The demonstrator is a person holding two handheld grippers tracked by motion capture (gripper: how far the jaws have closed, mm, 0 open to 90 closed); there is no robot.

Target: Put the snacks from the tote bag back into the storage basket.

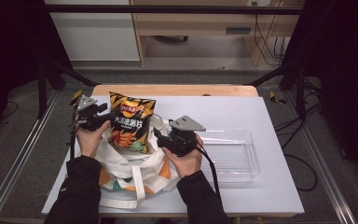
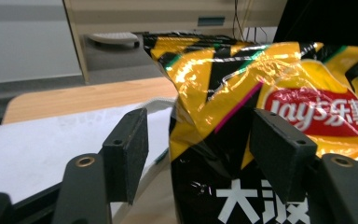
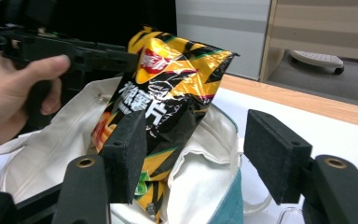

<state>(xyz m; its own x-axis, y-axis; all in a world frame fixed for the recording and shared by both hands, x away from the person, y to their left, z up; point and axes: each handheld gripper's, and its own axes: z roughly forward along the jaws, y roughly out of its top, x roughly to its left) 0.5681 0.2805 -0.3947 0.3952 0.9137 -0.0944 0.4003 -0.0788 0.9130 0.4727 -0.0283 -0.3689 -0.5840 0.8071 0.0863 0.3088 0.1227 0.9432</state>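
Note:
A yellow-and-black chip bag (image 1: 130,121) (image 2: 261,93) (image 3: 168,93) stands upright with its lower end inside a white tote bag (image 1: 135,172) (image 3: 200,182) lying on the table. My left gripper (image 1: 106,120) (image 2: 200,149) is at the bag's upper left edge. Its jaws are open, with that edge between them and a clear gap on the left side. My right gripper (image 1: 160,135) (image 3: 198,156) is at the right of the tote's mouth, open. It faces the bag and the tote's rim, and its pads press on nothing.
A clear plastic tray (image 1: 254,158) sits on the white table (image 1: 242,112) to the right of the tote. The table's far edge is a wooden strip (image 1: 177,89). Black frame bars run along both sides.

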